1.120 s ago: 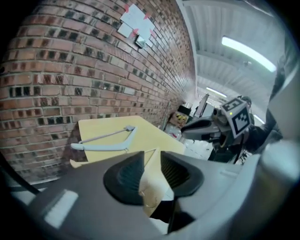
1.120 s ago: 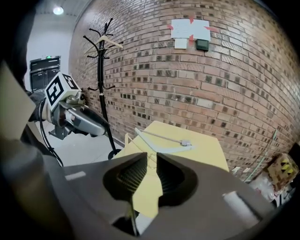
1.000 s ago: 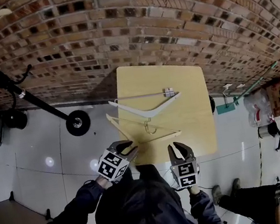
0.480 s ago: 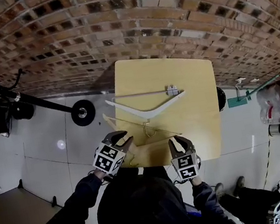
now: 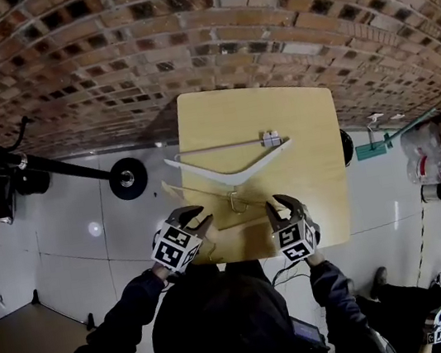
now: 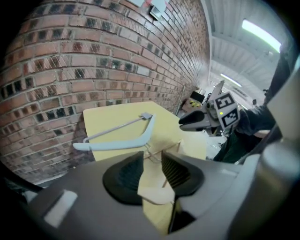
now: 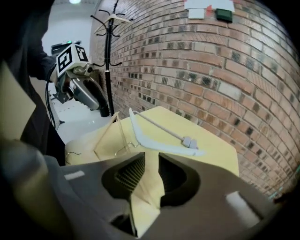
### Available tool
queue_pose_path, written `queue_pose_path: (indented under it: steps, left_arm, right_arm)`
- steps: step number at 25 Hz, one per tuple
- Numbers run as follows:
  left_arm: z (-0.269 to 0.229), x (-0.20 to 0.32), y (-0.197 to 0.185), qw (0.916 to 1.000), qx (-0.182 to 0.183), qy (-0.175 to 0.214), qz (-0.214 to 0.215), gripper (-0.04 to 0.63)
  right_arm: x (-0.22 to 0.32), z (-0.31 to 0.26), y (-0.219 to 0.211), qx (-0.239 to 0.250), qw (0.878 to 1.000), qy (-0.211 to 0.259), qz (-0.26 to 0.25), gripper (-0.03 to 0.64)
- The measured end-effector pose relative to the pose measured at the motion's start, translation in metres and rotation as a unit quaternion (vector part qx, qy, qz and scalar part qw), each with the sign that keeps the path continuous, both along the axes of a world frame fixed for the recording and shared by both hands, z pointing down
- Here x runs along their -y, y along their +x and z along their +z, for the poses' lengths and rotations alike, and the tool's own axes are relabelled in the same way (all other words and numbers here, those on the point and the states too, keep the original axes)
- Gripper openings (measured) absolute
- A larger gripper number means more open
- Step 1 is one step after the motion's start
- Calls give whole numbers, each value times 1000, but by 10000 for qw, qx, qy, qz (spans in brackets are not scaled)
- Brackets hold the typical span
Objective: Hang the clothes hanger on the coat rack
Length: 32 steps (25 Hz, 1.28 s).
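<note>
I'm on the reach, and neither hanger is picked up yet. The wooden hanger [image 5: 233, 204] lies flat on the surface [image 5: 302, 116], just on my side of the white hanger [image 5: 234, 179]. Its metal hook sits close under the white hanger's bend.

My left tool [image 6: 152, 159] hovers at the near left of the white hanger. Its jaws have just been opening and stand apart. A thin wooden end shows in the gap, but the pads aren't pressing on it.

My right tool [image 7: 151, 159], at the near right, has also just been opening, with only bare surface between its jaws.

The coat rack [image 7: 108, 61] stands well apart to the left of the white hanger. Next, I reckon, I settle one tool over the wooden arm, close on it, then lift it clear of the white hanger.
</note>
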<state>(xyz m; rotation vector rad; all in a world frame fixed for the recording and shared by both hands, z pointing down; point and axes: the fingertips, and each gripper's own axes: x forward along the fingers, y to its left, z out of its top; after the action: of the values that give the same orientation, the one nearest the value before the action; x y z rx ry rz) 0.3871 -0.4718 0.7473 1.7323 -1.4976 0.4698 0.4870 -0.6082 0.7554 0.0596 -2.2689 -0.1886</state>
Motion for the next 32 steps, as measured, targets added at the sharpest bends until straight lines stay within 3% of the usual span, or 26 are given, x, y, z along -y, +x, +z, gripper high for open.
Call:
queue_pose_path:
  steps: [4,8,13,18,26,32]
  left_arm:
    - [-2,5,-1,9999,93,113,41,127]
    - [-2,7,-2,9999,40,130,55,127]
    - [-8,6,1,9997,9,198,-159,127]
    - [-10,0,3,9991,-7,201,-380,127]
    - [-14,-4,13,9985,-125,117,-512,127]
    - [-14,-13,12,9975,-125,71,-694,127]
  right_arm:
    - [21,9,-36,-51,9932,467,-1062,103]
    - [40,29,-46,-605,9775,728,-1886,103]
    - [66,62,-44,-1521,9316,1181,-3084,122]
    - [78,83,-55,-2111,8788,1473,-4018,152]
    - [86,107,-66,-2648,8278,1574,-4689,152]
    - [84,120,-67,-2950,8094,1447,-4867,134]
